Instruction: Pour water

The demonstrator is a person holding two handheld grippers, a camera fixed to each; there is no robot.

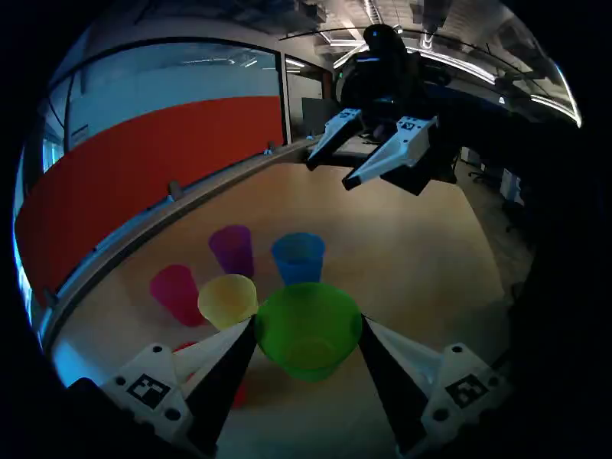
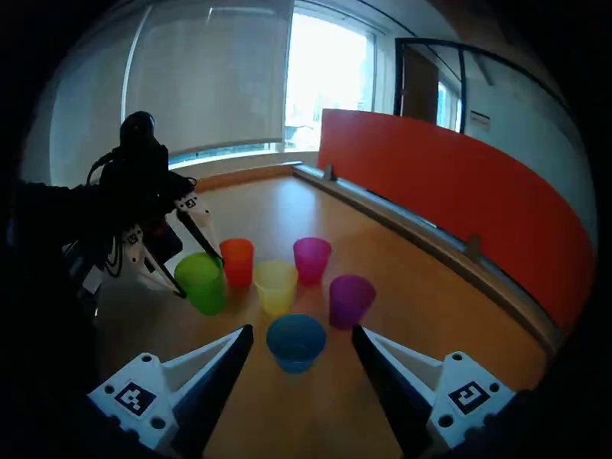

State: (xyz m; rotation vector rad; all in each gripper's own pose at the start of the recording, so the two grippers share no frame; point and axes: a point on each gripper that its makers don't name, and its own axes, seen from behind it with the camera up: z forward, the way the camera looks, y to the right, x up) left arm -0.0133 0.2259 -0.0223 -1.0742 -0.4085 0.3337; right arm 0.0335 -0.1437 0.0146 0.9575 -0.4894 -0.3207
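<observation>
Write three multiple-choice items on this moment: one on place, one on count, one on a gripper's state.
1. Which cup stands between the left gripper's fingers? A blue; B green; C yellow.
2. How many cups stand on the table? A four; B six; C eight.
3. The right gripper is: A shut on a cup; B open; C shut on nothing.

1 B: the green cup touches both fingers.
2 B: green cup, orange cup, yellow cup, magenta cup, purple cup, blue cup.
3 B: its fingers stand wide apart, clear of the blue cup.
</observation>
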